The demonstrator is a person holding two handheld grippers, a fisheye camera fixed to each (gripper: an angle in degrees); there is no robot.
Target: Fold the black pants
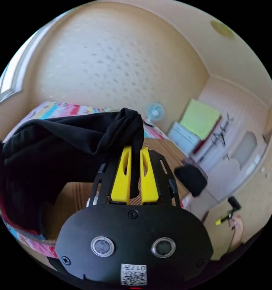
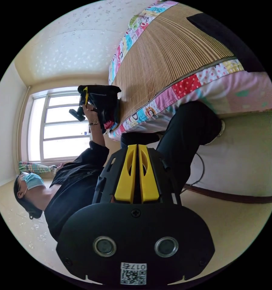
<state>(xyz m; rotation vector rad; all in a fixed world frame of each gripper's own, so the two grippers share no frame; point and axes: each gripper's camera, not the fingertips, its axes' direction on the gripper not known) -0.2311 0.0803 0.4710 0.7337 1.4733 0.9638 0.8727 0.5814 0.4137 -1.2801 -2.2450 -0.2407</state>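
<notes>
The black pants [image 1: 60, 151] hang bunched from my left gripper [image 1: 136, 148], whose yellow jaws are shut on a gathered fold, and the cloth drapes away over the bed's edge. In the right gripper view the same bundle of pants [image 2: 107, 104] sits at the edge of the mat, with the left gripper [image 2: 85, 96] held in a person's hand beside it. My right gripper [image 2: 138, 147] is shut with nothing between its jaws, well away from the pants and off the bed. That right gripper [image 1: 228, 213] also appears small in a hand at the far right of the left gripper view.
A bamboo mat [image 2: 166, 51] covers the bed over a colourful patchwork quilt [image 2: 184, 87]. Another dark cloth [image 1: 190, 178] lies further along the mat. A fan [image 1: 155, 111], a cabinet [image 1: 184, 137] and a window [image 2: 60, 124] line the room. The person, dressed in black, stands by the bed.
</notes>
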